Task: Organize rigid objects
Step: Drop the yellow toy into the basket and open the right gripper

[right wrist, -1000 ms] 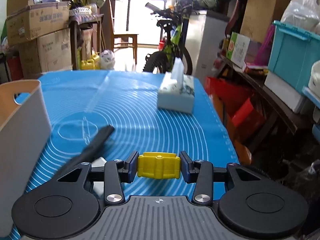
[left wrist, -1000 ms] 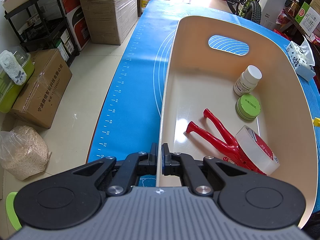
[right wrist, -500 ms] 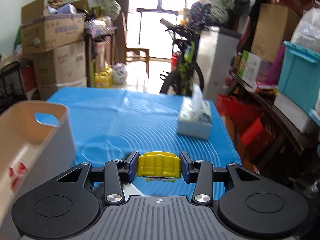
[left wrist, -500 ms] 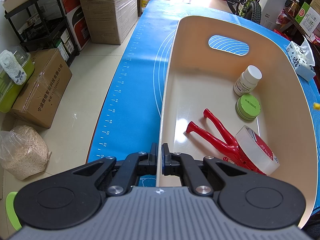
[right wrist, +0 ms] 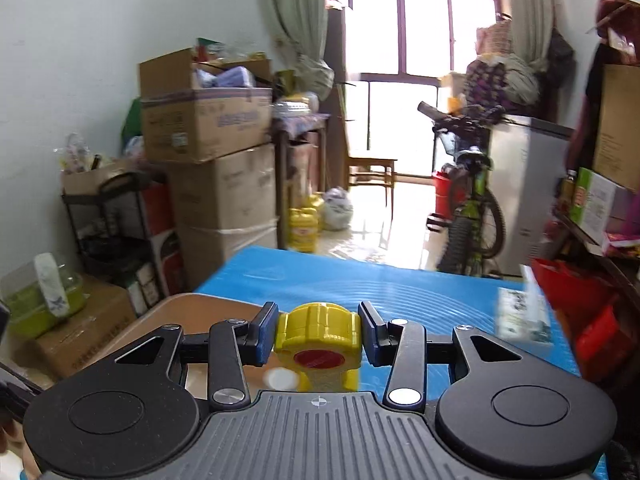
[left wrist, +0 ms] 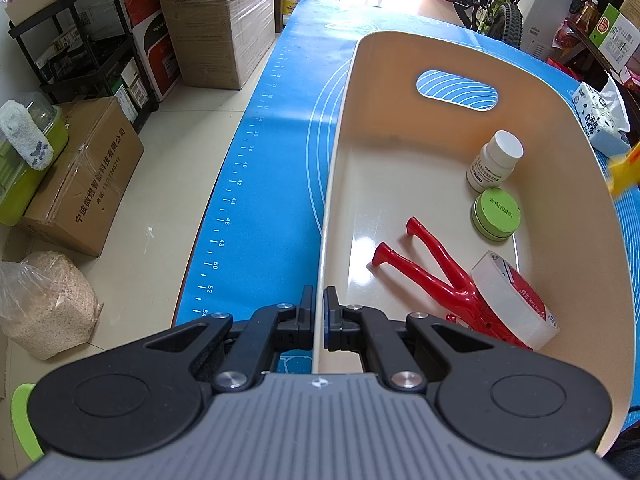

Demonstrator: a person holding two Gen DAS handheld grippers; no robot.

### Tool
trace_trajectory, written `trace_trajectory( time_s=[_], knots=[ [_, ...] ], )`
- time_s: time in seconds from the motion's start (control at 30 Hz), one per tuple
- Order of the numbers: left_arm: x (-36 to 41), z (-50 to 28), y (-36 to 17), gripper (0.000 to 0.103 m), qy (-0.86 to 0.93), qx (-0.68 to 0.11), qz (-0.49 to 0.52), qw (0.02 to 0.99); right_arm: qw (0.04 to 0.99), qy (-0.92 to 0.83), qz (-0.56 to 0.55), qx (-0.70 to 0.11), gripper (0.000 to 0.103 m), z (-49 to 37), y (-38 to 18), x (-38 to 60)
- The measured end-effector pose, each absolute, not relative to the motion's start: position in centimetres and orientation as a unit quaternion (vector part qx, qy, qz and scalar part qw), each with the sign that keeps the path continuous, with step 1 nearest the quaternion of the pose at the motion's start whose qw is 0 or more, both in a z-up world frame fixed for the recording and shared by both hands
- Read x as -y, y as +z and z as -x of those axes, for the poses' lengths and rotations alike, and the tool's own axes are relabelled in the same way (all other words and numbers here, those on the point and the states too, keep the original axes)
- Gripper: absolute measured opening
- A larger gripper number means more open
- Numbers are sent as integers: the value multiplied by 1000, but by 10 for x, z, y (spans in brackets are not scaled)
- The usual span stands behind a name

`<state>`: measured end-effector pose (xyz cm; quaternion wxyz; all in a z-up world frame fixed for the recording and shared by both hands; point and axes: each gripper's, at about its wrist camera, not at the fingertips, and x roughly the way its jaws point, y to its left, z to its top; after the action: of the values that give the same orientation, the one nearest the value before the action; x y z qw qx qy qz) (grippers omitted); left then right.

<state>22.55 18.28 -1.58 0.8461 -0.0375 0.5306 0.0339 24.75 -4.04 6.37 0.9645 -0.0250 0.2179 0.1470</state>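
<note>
My left gripper (left wrist: 319, 320) is shut on the near left wall of a cream plastic bin (left wrist: 384, 184) that stands on the blue mat (left wrist: 280, 168). In the bin lie a white pill bottle (left wrist: 495, 160), a green round tin (left wrist: 497, 213), a red pair of pliers (left wrist: 436, 268) and a roll of clear tape (left wrist: 514, 300). My right gripper (right wrist: 319, 334) is shut on a yellow toy piece with a red spot (right wrist: 319, 340) and holds it high above the bin's rim (right wrist: 208, 308). The yellow piece shows blurred at the right edge of the left wrist view (left wrist: 626, 168).
A tissue pack (left wrist: 600, 120) lies on the mat to the right of the bin and also shows in the right wrist view (right wrist: 524, 312). Cardboard boxes (left wrist: 216, 20), a black shelf (left wrist: 80, 48) and a bicycle (right wrist: 468, 200) stand around the table.
My right gripper has risen with the yellow piece and swung left over the bin. The left gripper and the bin have not moved.
</note>
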Motion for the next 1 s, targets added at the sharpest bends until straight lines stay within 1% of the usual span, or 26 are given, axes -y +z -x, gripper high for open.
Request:
trace_trajectory(
  time_s=[0.03, 0.07, 0.1, 0.13, 0.33, 0.57, 0.6, 0.63, 0.73, 0.8, 1.0],
  knots=[
    [-183, -225, -16, 5, 34, -531, 38, 846, 963, 153, 25, -219, 49, -248, 61, 33],
    [-183, -225, -16, 5, 34, -531, 38, 846, 963, 158, 26, -216, 44, -246, 60, 27],
    [-182, -225, -16, 5, 34, -531, 37, 846, 962, 166, 26, -217, 43, -246, 59, 22],
    [-183, -225, -16, 5, 34, -531, 37, 846, 962, 166, 27, -216, 38, -244, 59, 16],
    [-183, -225, -16, 5, 34, -530, 38, 846, 961, 167, 22, -221, 37, -245, 59, 16],
    [-182, -226, -16, 5, 34, -531, 38, 846, 964, 184, 51, -183, 35, -228, 68, 0],
    [-182, -226, -16, 5, 34, -531, 38, 846, 964, 189, 53, -179, 16, -227, 70, -2],
    [-182, -226, -16, 5, 34, -531, 38, 846, 964, 193, 55, -173, 12, -225, 72, -6],
    [-182, -226, -16, 5, 34, -531, 37, 846, 960, 213, 52, -176, 12, -224, 74, -15],
    [-182, -226, -16, 5, 34, -530, 37, 846, 952, 233, 52, -192, 12, -226, 68, -23],
    [-183, -227, -15, 5, 34, -530, 40, 846, 933, 254, 76, -244, 12, -222, 29, -41]
  ],
)
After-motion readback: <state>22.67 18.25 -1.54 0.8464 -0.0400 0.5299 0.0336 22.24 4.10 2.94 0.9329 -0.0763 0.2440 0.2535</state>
